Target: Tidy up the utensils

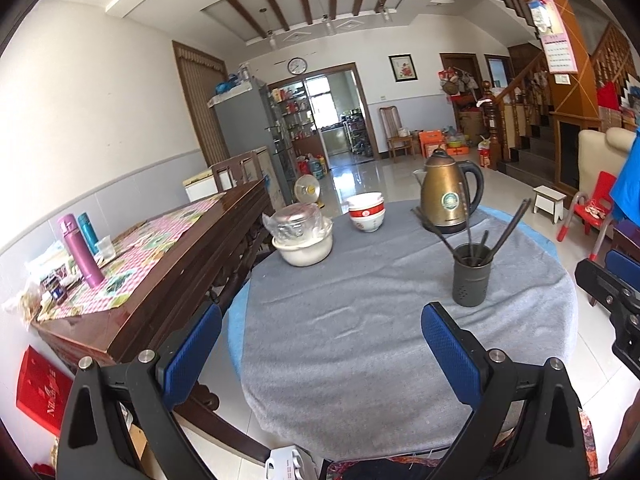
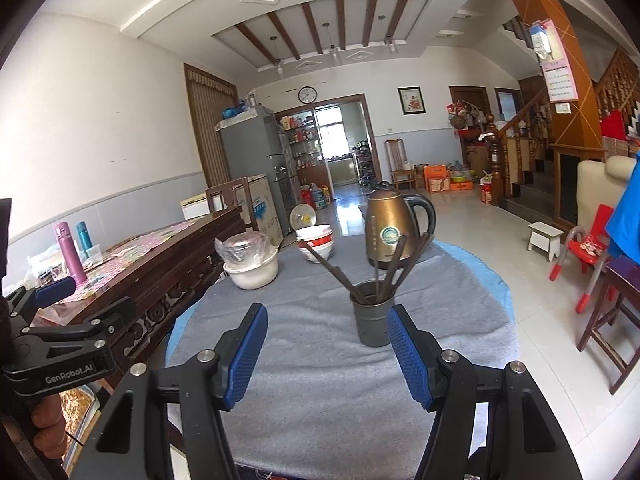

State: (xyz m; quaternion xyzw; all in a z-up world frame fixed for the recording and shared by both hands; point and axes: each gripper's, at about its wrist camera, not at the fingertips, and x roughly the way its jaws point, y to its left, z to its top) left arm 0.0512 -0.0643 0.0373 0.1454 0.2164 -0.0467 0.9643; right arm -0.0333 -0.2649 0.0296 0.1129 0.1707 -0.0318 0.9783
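1. blue-padded fingers of the right gripper (image 2: 327, 354) sit nearest in the right wrist view, spread apart with nothing between them, hovering over the near edge of the round table (image 2: 472, 280).
2. left gripper (image 1: 320, 354) is spread wide too, empty, above the table's near edge; its left finger hangs past the table's left edge.
3. grey cloth (image 1: 360, 340) covers the table top, with a blue layer showing under it along the edges.
4. dark grey utensil holder (image 1: 471, 274) stands upright on the cloth toward the right side of the table, about midway between the near and far edges. it is a plain cylinder with small holes near its base.
5. dark utensils (image 1: 474, 236) stand in the holder, long and thin, fanned outward: one leans left, a few stand near upright, and a pair like chopsticks leans right. their tips inside the holder are hidden.
6. in the right wrist view the holder (image 2: 370, 314) stands just beyond the right finger's tip.
7. bronze electric kettle (image 1: 448, 196) stands on its base at the far edge, behind the holder.
8. stacked white and red bowls (image 1: 365, 212) sit at the far edge, left of the kettle.
9. white pot (image 1: 303, 236) with a plastic-wrapped lid sits near the far left edge.
10. dark wooden side table (image 1: 160, 252) stands just beside the round table on the left, carrying a pink flask (image 1: 78, 250).
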